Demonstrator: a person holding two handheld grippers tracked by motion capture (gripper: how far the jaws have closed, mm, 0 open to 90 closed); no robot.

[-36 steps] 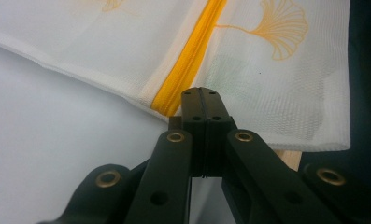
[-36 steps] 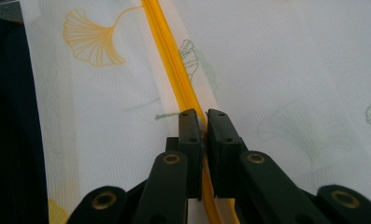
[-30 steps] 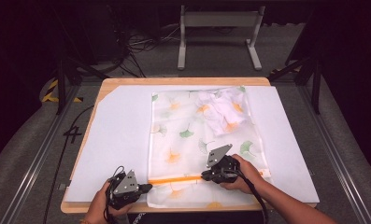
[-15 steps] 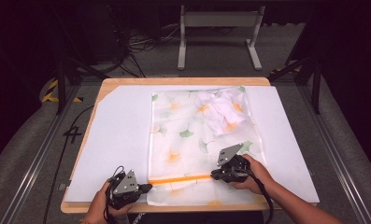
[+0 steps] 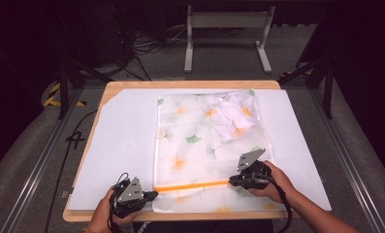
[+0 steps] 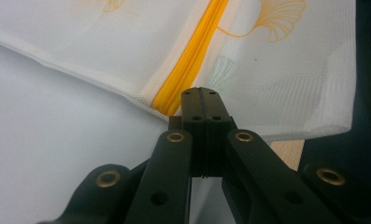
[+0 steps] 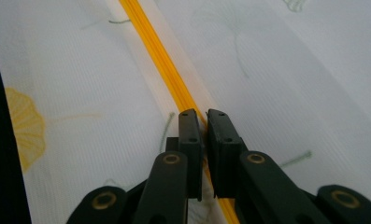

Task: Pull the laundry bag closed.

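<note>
A white mesh bag (image 5: 204,145) printed with ginkgo leaves lies flat on the table, with crumpled white cloth (image 5: 231,114) inside at its far right. An orange zipper (image 5: 190,186) runs across its near end. My left gripper (image 5: 153,195) is shut on the bag's left edge, right at the zipper's end (image 6: 192,56); its jaws (image 6: 202,95) press together. My right gripper (image 5: 231,182) sits on the zipper's right part, its jaws (image 7: 204,116) pinched on the orange zipper (image 7: 160,56) with only a thin slit between them.
A white sheet (image 5: 122,136) covers the wooden table (image 5: 180,84). The bag's near edge lies close to the table's front edge. Metal rails (image 5: 30,170) flank the table, and cables and a stand (image 5: 226,29) lie on the floor behind.
My right gripper has slid to the right along the orange zipper. The left gripper has stayed at the bag's left edge.
</note>
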